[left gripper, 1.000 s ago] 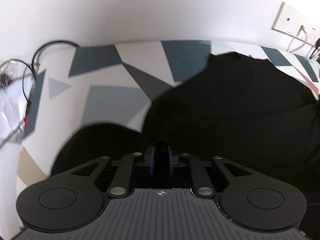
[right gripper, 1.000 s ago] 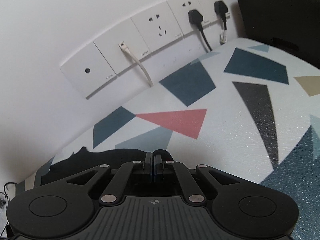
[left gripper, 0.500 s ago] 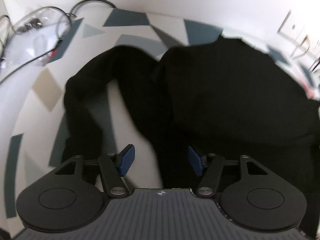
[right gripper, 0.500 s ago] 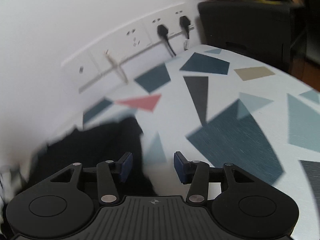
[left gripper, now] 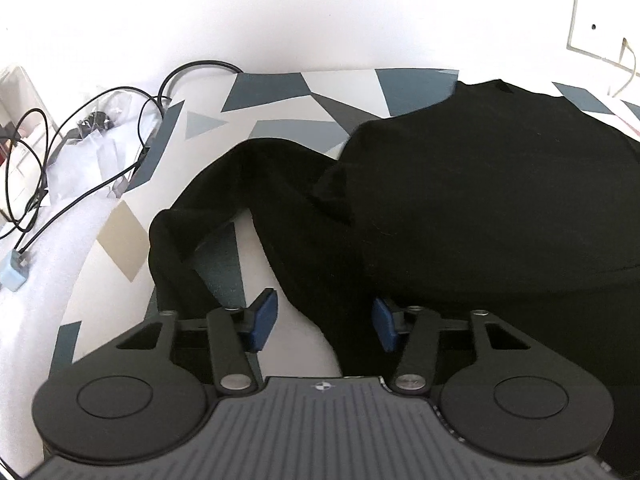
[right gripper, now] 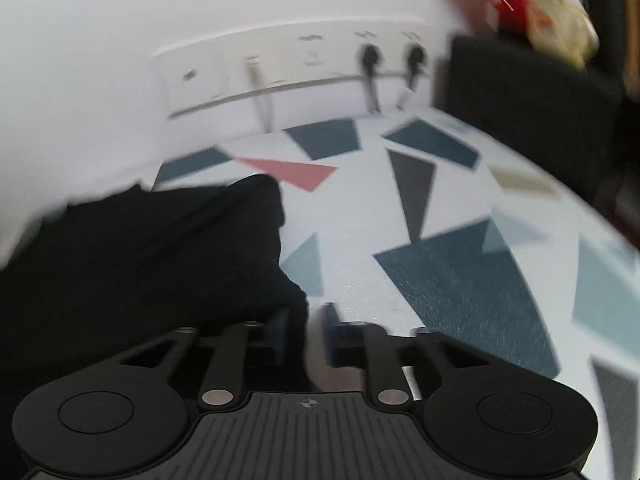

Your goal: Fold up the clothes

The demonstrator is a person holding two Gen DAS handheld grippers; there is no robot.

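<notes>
A black long-sleeved garment point(left gripper: 472, 184) lies on the patterned tabletop point(left gripper: 272, 88). Its body is folded over; one sleeve point(left gripper: 224, 184) loops out to the left. My left gripper point(left gripper: 323, 322) is open, just above the garment's near edge, with cloth between and under the blue pads point(left gripper: 262, 314). In the blurred right wrist view the garment point(right gripper: 140, 256) fills the left half. My right gripper point(right gripper: 306, 334) is open at the garment's right edge, and a fold of cloth reaches in between the fingers.
Black cables point(left gripper: 80, 128), clear plastic bags and a small blue plug point(left gripper: 14, 268) lie off the table's left edge. Wall sockets with plugs point(right gripper: 372, 60) line the back wall. A black chair or box point(right gripper: 528, 112) stands at the far right.
Both grippers went from shut to open and let go of the garment. They pulled back toward me, and the garment now lies folded on the table. The right view swung right.
</notes>
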